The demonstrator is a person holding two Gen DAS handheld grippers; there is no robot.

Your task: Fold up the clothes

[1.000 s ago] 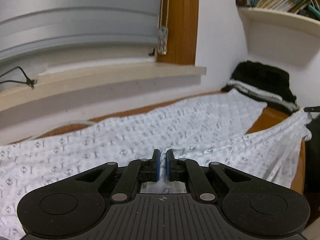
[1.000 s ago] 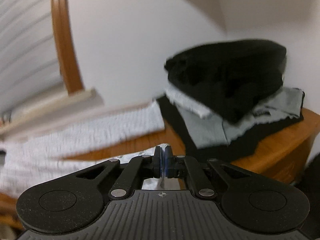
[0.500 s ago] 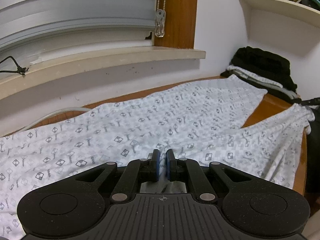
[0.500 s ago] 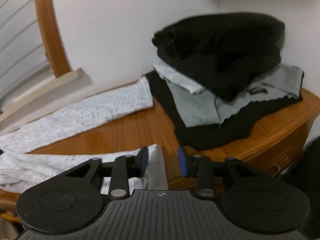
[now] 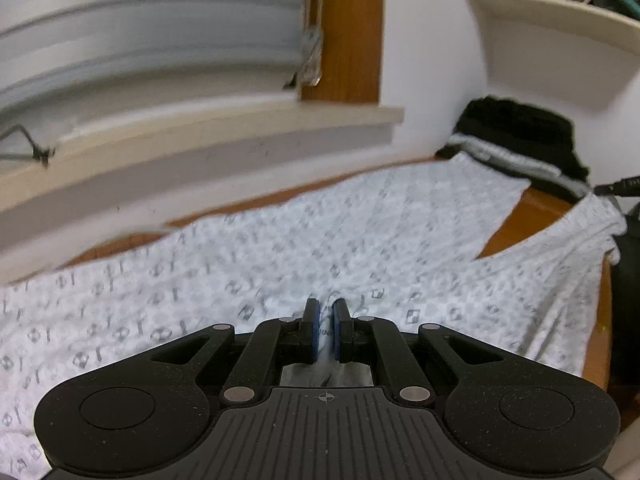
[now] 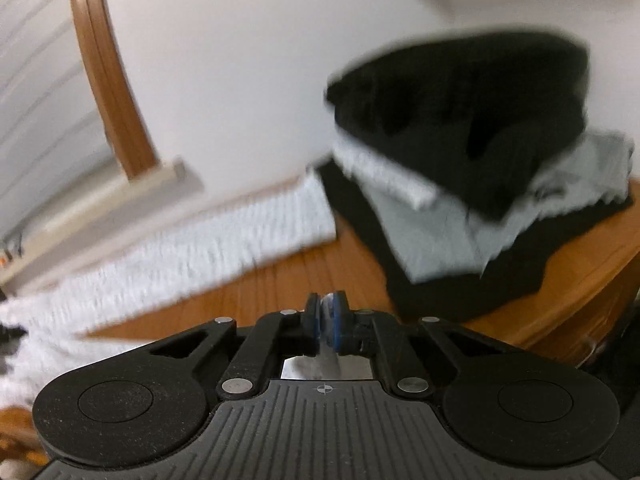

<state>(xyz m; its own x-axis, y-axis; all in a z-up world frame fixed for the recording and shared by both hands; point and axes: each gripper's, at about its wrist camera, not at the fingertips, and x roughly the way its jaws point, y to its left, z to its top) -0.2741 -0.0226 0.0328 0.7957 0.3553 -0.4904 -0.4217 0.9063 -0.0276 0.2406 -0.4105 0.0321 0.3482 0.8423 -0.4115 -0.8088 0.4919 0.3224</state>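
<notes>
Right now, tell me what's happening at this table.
A person is folding a white patterned garment spread over a wooden table. The left tool is shut on a pinch of the fabric near its middle. The right tool is clamped on a pale bit of cloth, apparently the garment's end. A pile of black and grey clothes sits in the corner.

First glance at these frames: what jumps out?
The white patterned garment spread across the wooden table, pinched by the left gripper and the right gripper. Then the pile of black and grey folded clothes in the table's far corner.
</notes>
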